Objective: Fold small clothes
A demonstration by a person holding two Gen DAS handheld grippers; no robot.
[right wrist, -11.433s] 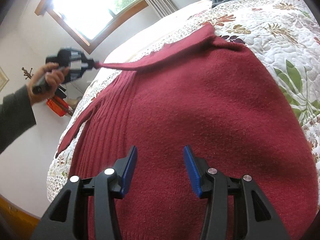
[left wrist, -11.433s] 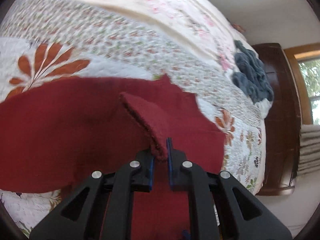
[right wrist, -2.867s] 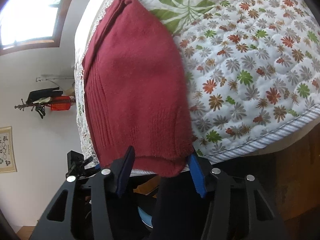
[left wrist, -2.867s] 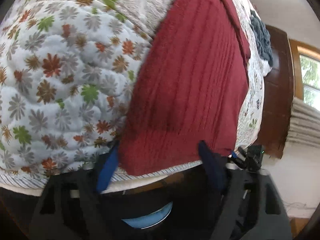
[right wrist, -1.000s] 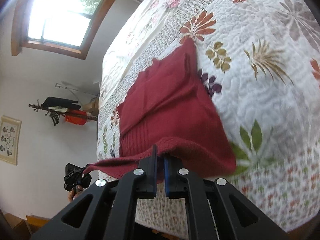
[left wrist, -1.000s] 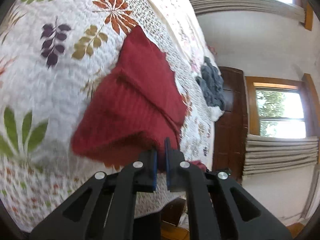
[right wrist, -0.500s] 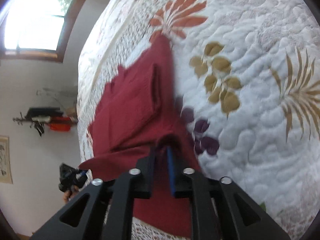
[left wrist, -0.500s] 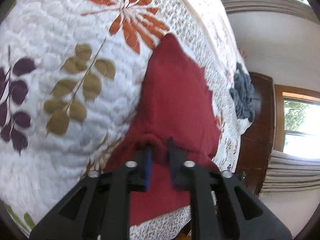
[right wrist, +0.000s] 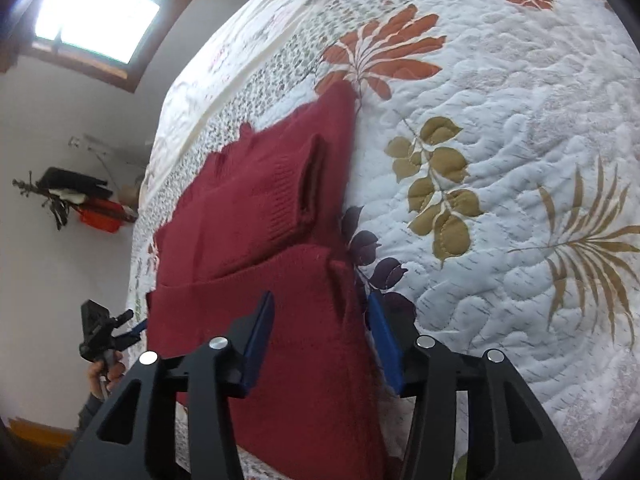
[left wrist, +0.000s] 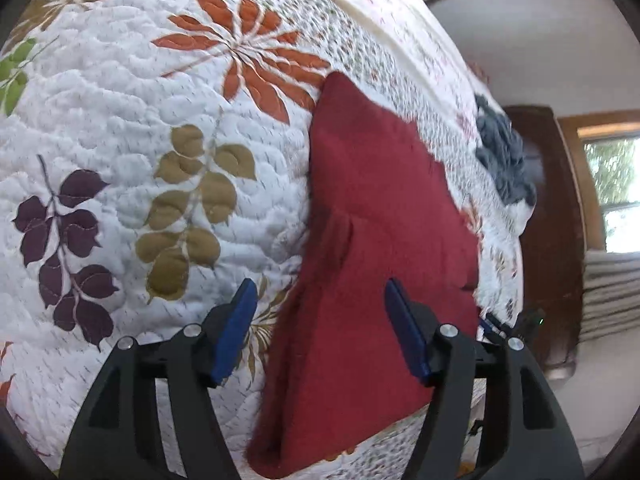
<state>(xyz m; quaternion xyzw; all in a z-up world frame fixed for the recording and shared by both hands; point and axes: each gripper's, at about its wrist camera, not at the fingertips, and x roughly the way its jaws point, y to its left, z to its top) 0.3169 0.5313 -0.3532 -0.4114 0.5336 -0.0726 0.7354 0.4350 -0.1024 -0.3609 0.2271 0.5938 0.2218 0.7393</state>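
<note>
A dark red knitted sweater (left wrist: pixel 372 240) lies folded on the leaf-patterned quilt (left wrist: pixel 120 168), its lower half doubled up over the upper half. My left gripper (left wrist: pixel 320 332) is open just above the folded edge, blue pads spread to either side of the cloth, holding nothing. In the right wrist view the same sweater (right wrist: pixel 272 220) shows its folded hem layer nearest me and a turned-in sleeve further back. My right gripper (right wrist: pixel 320 336) is open over the sweater's near right corner. The other gripper (right wrist: pixel 108 328) and a hand show at the sweater's left edge.
A grey-blue garment (left wrist: pixel 504 160) lies bunched near the far edge of the bed, by a dark wooden headboard (left wrist: pixel 548 216). The quilt (right wrist: pixel 500 180) spreads wide to the right of the sweater. A window (right wrist: pixel 100 12) and a wall rack with dark and orange items (right wrist: pixel 80 200) sit on the left.
Both grippers carried the sweater's bottom edge up over its body, then let go. Half a second ago they were shut on the cloth; now both are open and the fold lies flat.
</note>
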